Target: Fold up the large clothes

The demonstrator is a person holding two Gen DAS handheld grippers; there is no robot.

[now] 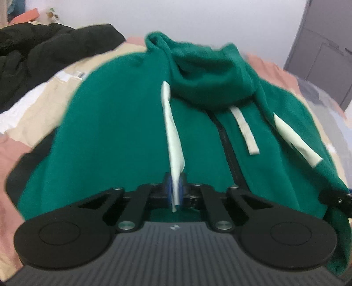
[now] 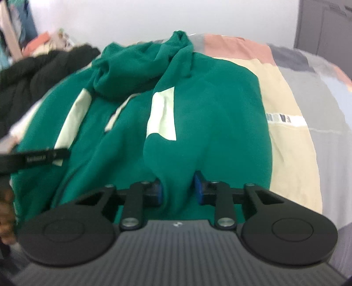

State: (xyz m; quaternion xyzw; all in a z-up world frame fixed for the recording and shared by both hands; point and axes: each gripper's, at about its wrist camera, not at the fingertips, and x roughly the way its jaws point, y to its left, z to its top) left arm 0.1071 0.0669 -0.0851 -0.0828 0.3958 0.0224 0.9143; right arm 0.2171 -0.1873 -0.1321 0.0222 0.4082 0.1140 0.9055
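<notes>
- Left gripper: blue pads pressed nearly together, pinching a thin pale-green strip of the hoodie; strip runs taut from the pads up toward the hood.
- Right gripper: jaws partway open, a bunched ridge of green fleece sitting btwn the blue pads; can't tell if the pads actually press it.
- Green hoodie: fleecy, soft, matte; spread front-up across the bed w/ hood crumpled at the far end. Dark zipper runs down the middle, flat off-white drawcord lies just beside it. Pale-green panels on chest and sleeves.
- From the right wrist view the same hoodie shows a rectangular pale panel above the gripped ridge.
- Bedcover: patchwork of pink, beige, grey blocks; lies under the hoodie.
- Black puffy jacket heaped at far left, near the hoodie's shoulder, not touching as far as I can see.
- White wall behind; grey cabinet door far right.
</notes>
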